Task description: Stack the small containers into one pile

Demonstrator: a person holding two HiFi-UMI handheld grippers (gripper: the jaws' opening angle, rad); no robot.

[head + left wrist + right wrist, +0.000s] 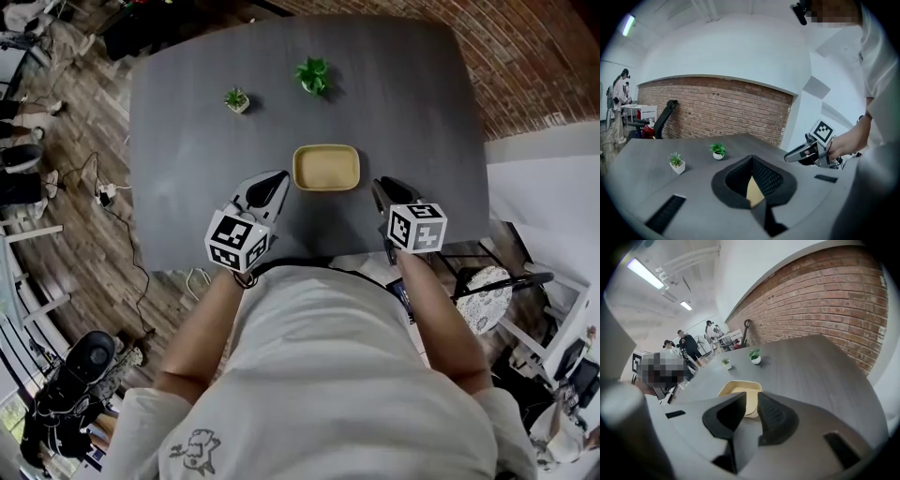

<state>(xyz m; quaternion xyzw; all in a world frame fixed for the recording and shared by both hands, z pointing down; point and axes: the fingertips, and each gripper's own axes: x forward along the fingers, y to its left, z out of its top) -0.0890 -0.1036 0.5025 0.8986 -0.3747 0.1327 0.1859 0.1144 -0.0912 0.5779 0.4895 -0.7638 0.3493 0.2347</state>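
One shallow yellow container (326, 168) with rounded corners sits on the dark grey table (187, 169), near its front edge. I cannot tell whether others are nested inside it. My left gripper (278, 178) hovers just left of the container, fingertips together, holding nothing. In the left gripper view the container (754, 193) shows as a yellow wedge behind the meeting jaws (751, 161). My right gripper (382, 187) hangs to the container's right, apart from it. In the right gripper view its jaws (752, 397) stand open with a narrow gap, and the container (740, 389) lies beyond them.
Two small potted plants (237, 99) (313, 75) stand further back on the table. A brick wall (825, 305) runs behind the far side. A patterned chair seat (487, 295) is at the near right. People (689, 347) stand far off in the room.
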